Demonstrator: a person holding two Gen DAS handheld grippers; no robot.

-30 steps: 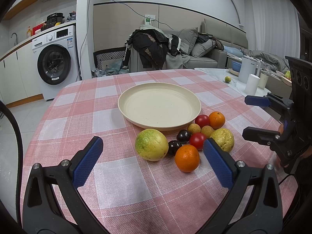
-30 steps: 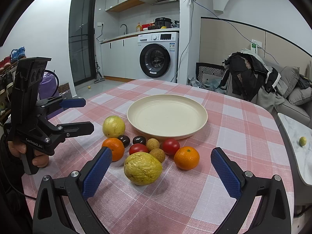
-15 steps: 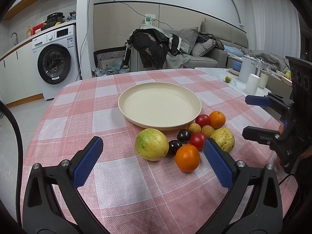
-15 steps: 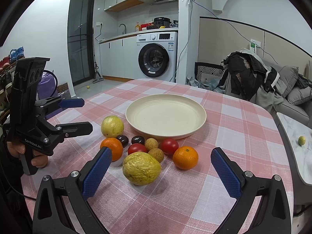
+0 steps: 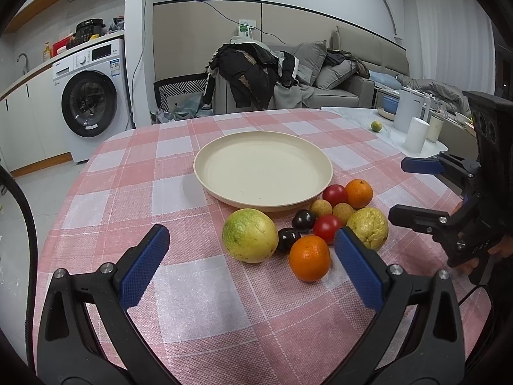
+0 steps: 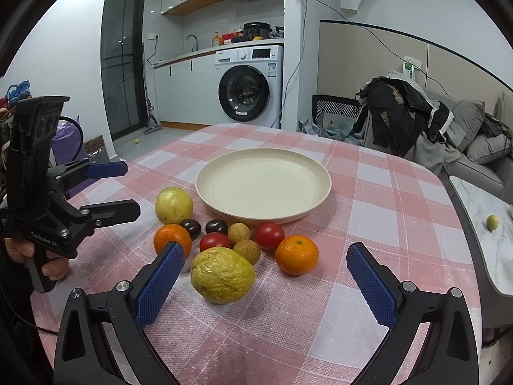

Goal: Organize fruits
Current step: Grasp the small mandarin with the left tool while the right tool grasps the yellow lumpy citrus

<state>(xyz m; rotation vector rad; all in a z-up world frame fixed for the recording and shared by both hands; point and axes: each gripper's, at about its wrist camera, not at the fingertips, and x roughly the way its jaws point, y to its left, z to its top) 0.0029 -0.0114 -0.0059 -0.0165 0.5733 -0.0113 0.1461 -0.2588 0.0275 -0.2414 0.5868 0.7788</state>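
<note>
An empty cream plate (image 5: pixel 205 176) (image 6: pixel 205 189) sits mid-table on the pink checked cloth. In front of it lies a cluster of fruit: a green-yellow citrus (image 5: pixel 250 240) (image 6: pixel 174 205), a wrinkled yellow fruit (image 5: pixel 368 227) (image 6: pixel 222 274), two oranges (image 5: pixel 309 258) (image 6: pixel 296 254), two red tomatoes (image 6: pixel 270 235), two dark plums (image 5: pixel 304 219) and two longans (image 6: pixel 239 232). My left gripper (image 5: pixel 250 231) (image 6: pixel 128 189) hovers open just short of the citrus. Open too, my right gripper (image 6: pixel 265 252) (image 5: pixel 410 191) faces the wrinkled fruit. Neither holds anything.
A white marble side table (image 6: pixel 481 205) at the table's right edge carries a small lime (image 5: pixel 375 125) (image 6: pixel 491 222), a white kettle (image 5: pixel 408 115) and cups. A washing machine (image 6: pixel 248 91) and a sofa piled with clothes (image 5: pixel 256 73) stand beyond. A hand grips each gripper handle.
The right gripper has drifted slightly, so the fruits sit a little further left in its view. The left gripper and all fruits have stayed put.
</note>
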